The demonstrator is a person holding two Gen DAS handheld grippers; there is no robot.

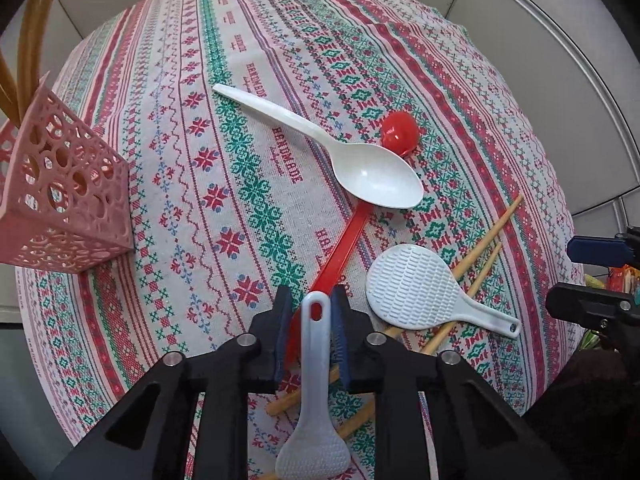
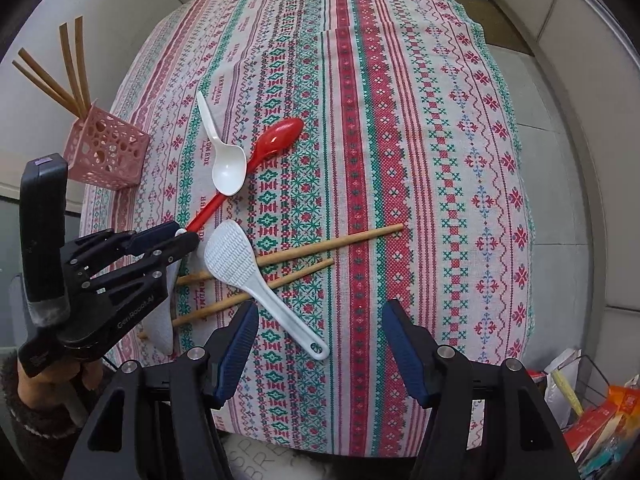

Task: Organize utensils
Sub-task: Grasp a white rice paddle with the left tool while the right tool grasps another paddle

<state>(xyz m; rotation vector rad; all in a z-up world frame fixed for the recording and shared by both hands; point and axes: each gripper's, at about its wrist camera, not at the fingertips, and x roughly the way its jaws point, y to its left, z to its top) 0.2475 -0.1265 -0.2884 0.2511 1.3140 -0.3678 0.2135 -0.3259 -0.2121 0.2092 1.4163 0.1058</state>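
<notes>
A grey rice paddle (image 1: 314,380) is clamped by its handle between the nearly closed pads of the left hand-held gripper (image 1: 312,320), above the table (image 1: 248,184). The right hand-held gripper (image 2: 318,344) is held wide open and empty, just before a white rice paddle (image 2: 240,264) lying across chopsticks (image 2: 340,240).

Left gripper (image 1: 311,312) pinched (right gripper (image 2: 316,344) agape)

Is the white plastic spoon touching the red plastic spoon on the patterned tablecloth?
Touching. The left wrist view shows the white plastic spoon with its bowl lying across the red plastic spoon, hiding part of the handle. The right wrist view shows the same overlap.
</notes>
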